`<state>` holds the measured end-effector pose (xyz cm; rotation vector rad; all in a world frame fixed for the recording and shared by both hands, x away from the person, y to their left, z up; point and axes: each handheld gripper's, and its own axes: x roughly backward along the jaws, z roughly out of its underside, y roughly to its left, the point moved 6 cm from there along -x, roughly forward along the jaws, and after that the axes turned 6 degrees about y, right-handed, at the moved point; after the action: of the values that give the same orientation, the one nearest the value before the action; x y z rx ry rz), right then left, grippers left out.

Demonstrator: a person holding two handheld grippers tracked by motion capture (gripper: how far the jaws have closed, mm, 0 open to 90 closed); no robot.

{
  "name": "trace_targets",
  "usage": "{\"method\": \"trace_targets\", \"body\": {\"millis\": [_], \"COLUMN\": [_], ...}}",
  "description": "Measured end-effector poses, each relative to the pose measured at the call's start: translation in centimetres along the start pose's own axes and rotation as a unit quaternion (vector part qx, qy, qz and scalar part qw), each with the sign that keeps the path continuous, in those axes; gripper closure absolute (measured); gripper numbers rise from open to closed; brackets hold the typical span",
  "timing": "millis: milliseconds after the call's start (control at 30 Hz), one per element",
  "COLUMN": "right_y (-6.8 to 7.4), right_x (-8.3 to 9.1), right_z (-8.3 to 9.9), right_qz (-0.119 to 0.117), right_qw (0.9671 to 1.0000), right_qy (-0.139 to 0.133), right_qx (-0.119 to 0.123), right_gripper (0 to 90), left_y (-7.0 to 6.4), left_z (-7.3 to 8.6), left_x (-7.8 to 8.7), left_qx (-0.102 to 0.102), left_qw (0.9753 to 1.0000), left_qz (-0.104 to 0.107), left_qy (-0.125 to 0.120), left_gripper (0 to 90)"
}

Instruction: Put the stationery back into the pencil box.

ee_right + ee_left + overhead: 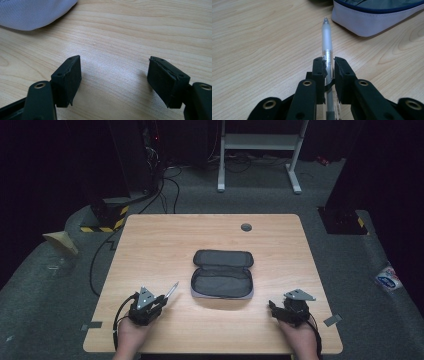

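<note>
While the left claw (328, 66) pinches a translucent pen (326, 37) between its jaws, the pen's tip juts ahead toward the near corner of the open pencil case (222, 273) — close to it, not touching. Bare tabletop (150, 250) spreads to the claw's left. Beyond the case, the right claw (113, 75) stands wide and empty — case edge ahead-left, open wood in front.

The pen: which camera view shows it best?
The left gripper view: the pen is close, clamped between the left gripper's fingers. In the high view it is a small sliver pointing toward the case.
</note>
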<state>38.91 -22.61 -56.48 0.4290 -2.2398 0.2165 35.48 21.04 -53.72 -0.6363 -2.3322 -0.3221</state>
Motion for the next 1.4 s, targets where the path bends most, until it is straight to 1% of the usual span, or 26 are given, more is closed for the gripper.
{"method": "trace_targets", "body": {"millis": [33,167,200,267,400,533,567,667,800,833,933,1033,1133,1267,1400], "right_y": [0.0,0.0,0.0,0.0,0.0,0.0,0.0,0.0,0.0,0.0,0.0,0.0,0.0,0.0,0.0], "right_x": [0.0,0.0,0.0,0.0,0.0,0.0,0.0,0.0,0.0,0.0,0.0,0.0,0.0,0.0,0.0], "right_z": [0.0,0.0,0.0,0.0,0.0,0.0,0.0,0.0,0.0,0.0,0.0,0.0,0.0,0.0,0.0], "right_qz": [0.0,0.0,0.0,0.0,0.0,0.0,0.0,-0.001,-0.002,-0.002,-0.002,-0.002,-0.002,-0.002,-0.002], "right_qw": [1.0,1.0,1.0,1.0,1.0,1.0,1.0,1.0,1.0,1.0,1.0,1.0,1.0,1.0,1.0], "right_qy": [0.0,0.0,0.0,0.0,0.0,0.0,0.0,0.0,-0.001,0.0,-0.001,-0.001,-0.001,-0.001,-0.001], "right_qx": [0.0,0.0,0.0,0.0,0.0,0.0,0.0,0.002,0.004,0.003,0.004,0.004,0.004,0.005,0.005], "right_gripper": [26.9,27.0,27.0,26.9,27.0,27.0,27.0,27.0,27.1,27.0,27.1,27.1,27.1,27.1,27.1], "left_y": [-0.1,-0.4,-0.5,-0.6,-0.8,-0.7,-0.8,-1.1,-1.5,-1.6,-2.0,-2.3,-2.6,-3.0,-3.5], "left_z": [0.0,-0.4,-0.5,-0.9,-1.7,-2.5,-2.7,-3.4,-4.4,-4.6,-5.6,-6.4,-7.3,-8.4,-9.3], "left_x": [0.1,0.6,0.8,1.1,1.3,0.9,0.8,0.6,0.2,0.1,-0.3,-0.6,-1.0,-1.6,-2.2], "left_qx": [0.001,-0.011,-0.011,-0.014,-0.024,-0.028,-0.026,-0.029,-0.044,-0.044,-0.06,-0.07,-0.072,-0.083,-0.09], "left_qw": [1.0,0.9999,0.9999,0.9998,0.9994,0.9993,0.9993,0.9991,0.9986,0.9985,0.9976,0.9967,0.9962,0.9951,0.9939], "left_qz": [0.001,0.004,0.006,0.009,0.015,0.019,0.022,0.028,0.029,0.032,0.036,0.04,0.048,0.053,0.064], "left_qy": [-0.002,-0.006,-0.007,-0.015,-0.021,-0.015,-0.015,-0.012,-0.008,-0.009,-0.007,-0.007,-0.01,-0.009,-0.012], "left_gripper": [79.0,79.0,79.0,79.0,79.0,79.0,79.0,79.0,79.0,78.9,79.0,79.0,79.0,79.0,79.0]}}
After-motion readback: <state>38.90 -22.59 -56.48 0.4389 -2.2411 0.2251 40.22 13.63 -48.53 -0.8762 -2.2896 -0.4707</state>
